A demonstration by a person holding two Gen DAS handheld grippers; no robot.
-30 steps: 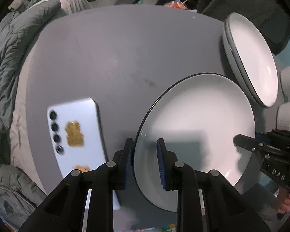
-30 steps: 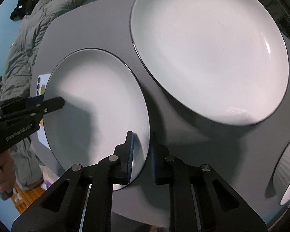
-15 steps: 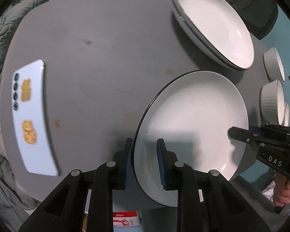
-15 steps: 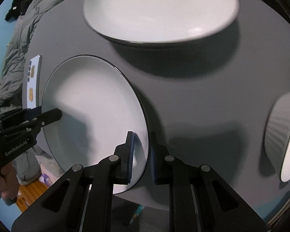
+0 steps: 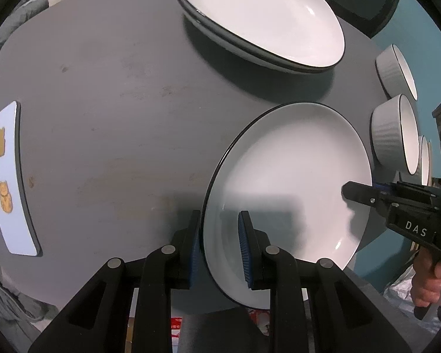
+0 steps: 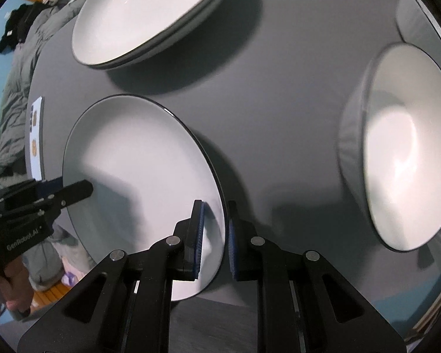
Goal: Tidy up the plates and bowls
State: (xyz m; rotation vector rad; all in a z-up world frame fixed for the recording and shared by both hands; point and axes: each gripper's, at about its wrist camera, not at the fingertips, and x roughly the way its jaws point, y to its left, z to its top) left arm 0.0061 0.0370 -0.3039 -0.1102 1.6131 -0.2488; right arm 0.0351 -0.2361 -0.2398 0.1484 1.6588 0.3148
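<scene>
Plate (image 5: 294, 158) above grey table (image 5: 117, 103), teal wall (image 5: 411, 23) behind.

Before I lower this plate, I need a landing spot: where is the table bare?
The widest bare stretch of table lies between the phone, the plate stack and the held plate. It is crowded toward the ribbed bowls, which line the table edge just beyond the held plate.

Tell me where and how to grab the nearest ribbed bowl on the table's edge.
Probably by the rim. The ribbed bowl stands upright and open-topped beside the held plate, so come from above, one finger inside and one outside the thin dark-edged wall. Choose the rim side away from the second bowl, where there is more room.
</scene>
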